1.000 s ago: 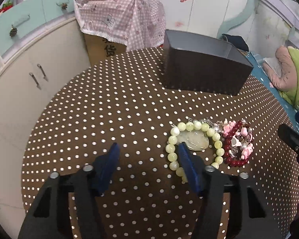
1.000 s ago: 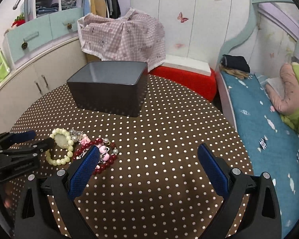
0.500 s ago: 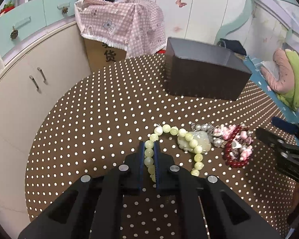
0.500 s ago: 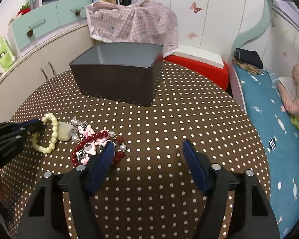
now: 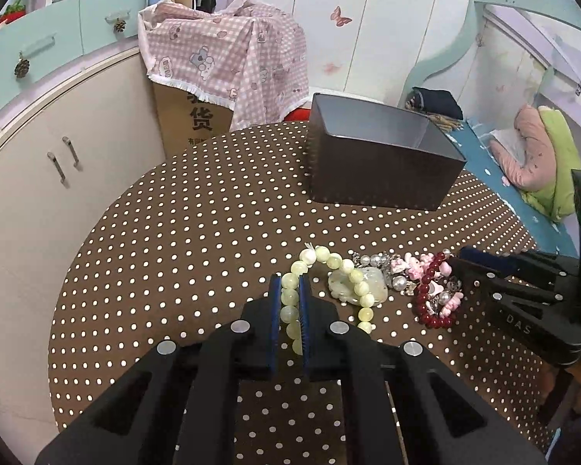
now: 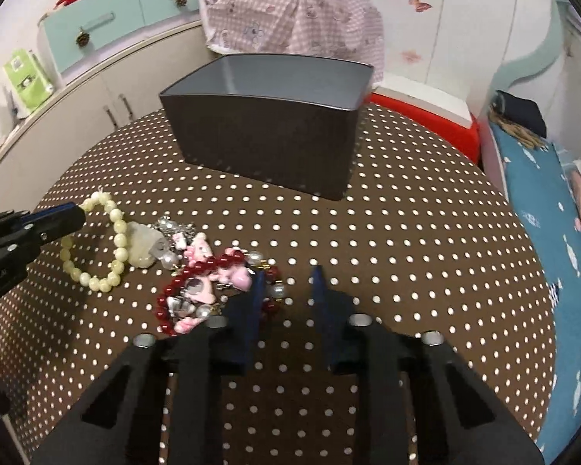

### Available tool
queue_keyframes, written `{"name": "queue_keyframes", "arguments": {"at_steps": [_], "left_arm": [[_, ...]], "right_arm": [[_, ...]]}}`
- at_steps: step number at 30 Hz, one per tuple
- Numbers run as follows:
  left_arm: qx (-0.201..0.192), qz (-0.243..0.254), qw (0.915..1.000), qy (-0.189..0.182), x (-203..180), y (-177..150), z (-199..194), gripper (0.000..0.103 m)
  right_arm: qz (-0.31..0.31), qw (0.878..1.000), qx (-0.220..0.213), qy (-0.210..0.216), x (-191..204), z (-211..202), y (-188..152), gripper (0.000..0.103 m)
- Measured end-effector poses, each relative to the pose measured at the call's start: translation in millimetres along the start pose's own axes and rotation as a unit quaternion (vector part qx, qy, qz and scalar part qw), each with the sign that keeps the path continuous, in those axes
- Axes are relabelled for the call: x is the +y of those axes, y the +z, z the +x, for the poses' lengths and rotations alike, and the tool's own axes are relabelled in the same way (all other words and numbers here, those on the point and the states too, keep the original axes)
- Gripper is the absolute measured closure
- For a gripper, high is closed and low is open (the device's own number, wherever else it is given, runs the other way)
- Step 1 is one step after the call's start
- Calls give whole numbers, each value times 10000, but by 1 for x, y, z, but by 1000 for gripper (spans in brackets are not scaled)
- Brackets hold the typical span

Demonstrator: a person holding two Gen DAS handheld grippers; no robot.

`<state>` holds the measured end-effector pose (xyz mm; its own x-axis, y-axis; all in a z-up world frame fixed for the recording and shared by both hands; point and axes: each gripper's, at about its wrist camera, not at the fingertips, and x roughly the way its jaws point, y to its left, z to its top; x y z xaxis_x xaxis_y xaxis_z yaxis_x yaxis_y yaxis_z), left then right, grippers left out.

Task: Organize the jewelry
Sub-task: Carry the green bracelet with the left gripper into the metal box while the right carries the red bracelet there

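My left gripper [image 5: 289,283] is shut on a pale green bead bracelet [image 5: 329,261], which trails right over a jade pendant [image 5: 358,286] on the table. In the right wrist view the bracelet [image 6: 118,232] lies at the left with the left gripper [image 6: 71,215] clamped on it. A red bead bracelet with pink charms [image 6: 213,283] lies just left of my right gripper [image 6: 286,277]. The right gripper is partly open, its left finger touching the bracelet's right edge. The right gripper also shows in the left wrist view [image 5: 461,259]. A dark open box [image 6: 267,128] stands behind.
The round table [image 6: 406,252] has a brown polka-dot cloth. A silver bead piece [image 5: 379,261] lies between the two bracelets. White cabinets [image 5: 58,162] stand left, a bed [image 6: 542,193] right, and a box under pink checked cloth [image 5: 228,54] behind.
My left gripper closed on the green bracelet and dragged it left, stretching it out. My right gripper moved left toward the red bracelet and narrowed its fingers.
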<state>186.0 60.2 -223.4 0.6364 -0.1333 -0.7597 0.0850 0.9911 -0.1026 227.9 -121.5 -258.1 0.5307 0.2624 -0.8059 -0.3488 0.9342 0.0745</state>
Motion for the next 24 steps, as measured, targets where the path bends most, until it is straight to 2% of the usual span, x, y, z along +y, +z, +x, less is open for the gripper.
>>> {"name": "queue_keyframes", "arguments": {"at_steps": [4, 15, 24], "left_arm": [[-32, -3, 9999, -103, 0, 3, -3, 95], [-424, 128, 9975, -543, -9, 18, -40, 95], [-702, 296, 9911, -1091, -21, 45, -70, 95]], "right_arm": [[-22, 9999, -80, 128, 5, -7, 0, 93], [-216, 9968, -750, 181, 25, -84, 9, 94], [-198, 9926, -1165, 272, 17, -134, 28, 94]]}}
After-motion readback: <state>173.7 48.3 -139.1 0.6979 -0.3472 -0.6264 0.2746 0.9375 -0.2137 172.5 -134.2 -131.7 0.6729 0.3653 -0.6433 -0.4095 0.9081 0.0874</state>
